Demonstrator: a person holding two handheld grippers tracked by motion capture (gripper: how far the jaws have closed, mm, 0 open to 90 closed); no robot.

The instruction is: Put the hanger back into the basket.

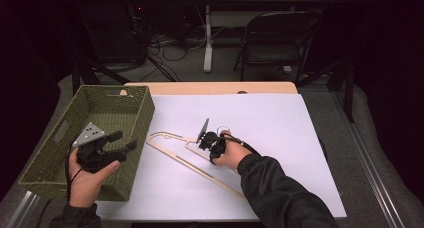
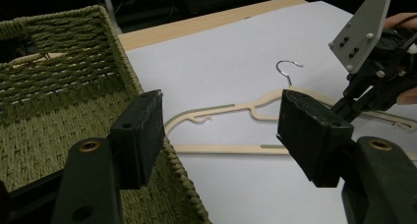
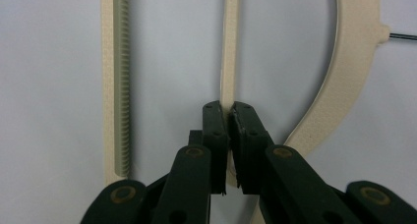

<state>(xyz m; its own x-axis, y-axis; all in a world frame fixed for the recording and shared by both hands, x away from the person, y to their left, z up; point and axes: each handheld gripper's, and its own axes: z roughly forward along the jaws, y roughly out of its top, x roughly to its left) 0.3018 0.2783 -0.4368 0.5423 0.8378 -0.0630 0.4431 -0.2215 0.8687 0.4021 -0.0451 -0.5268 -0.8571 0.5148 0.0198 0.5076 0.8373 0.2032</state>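
Right gripper [image 3: 227,117]: jaws pinch the thin inner bar of the hanger [image 1: 192,158], which lies flat on the bench [image 1: 280,123]. Keep the pinch square before lifting. Left gripper [image 2: 223,135]: jaws spread over the basket [image 1: 45,158] rim, empty.

Left gripper [image 2: 221,135] jaws apart over green woven basket [image 2: 59,96] rim, cream hanger [image 2: 231,108] on white sheet [image 2: 221,62] beyond

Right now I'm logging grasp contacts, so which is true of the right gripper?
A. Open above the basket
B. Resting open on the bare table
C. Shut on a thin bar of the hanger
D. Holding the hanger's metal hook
C: the right gripper has its jaws pinched on a thin inner bar of the cream hanger.
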